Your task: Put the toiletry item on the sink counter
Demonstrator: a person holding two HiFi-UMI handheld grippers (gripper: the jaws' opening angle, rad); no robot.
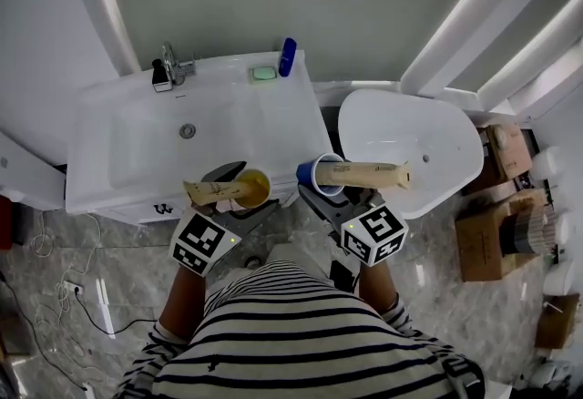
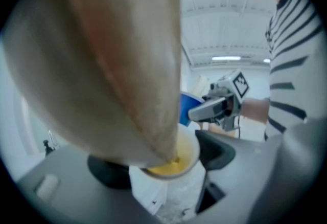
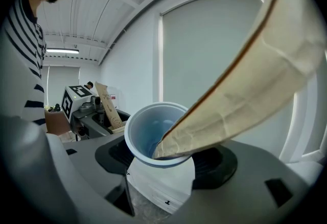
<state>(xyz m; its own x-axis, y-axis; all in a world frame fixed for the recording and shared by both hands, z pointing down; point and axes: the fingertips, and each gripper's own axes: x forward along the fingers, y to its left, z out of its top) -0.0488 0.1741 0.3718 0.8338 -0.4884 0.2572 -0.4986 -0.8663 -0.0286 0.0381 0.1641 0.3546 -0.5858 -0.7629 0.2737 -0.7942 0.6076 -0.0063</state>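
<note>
Over the front edge of the white sink counter (image 1: 100, 106), my left gripper (image 1: 239, 197) is shut on a yellow cup (image 1: 254, 189) with a beige paper packet (image 1: 211, 192) standing in it. In the left gripper view the yellow cup (image 2: 176, 162) sits between the jaws and the packet (image 2: 102, 54) fills the upper left. To its right, my right gripper (image 1: 321, 189) is shut on a blue cup (image 1: 314, 174) that holds a longer beige packet (image 1: 369, 174). The right gripper view shows that blue cup (image 3: 153, 133) and its packet (image 3: 245, 85) leaning right.
A faucet (image 1: 173, 66) stands at the back of the basin (image 1: 182, 147). Green soap (image 1: 263, 73) and a blue tube (image 1: 288, 56) lie on the counter's back right. A white oval fixture (image 1: 410, 147) is to the right, cardboard boxes (image 1: 492, 242) beyond it, cables (image 1: 73, 292) on the floor.
</note>
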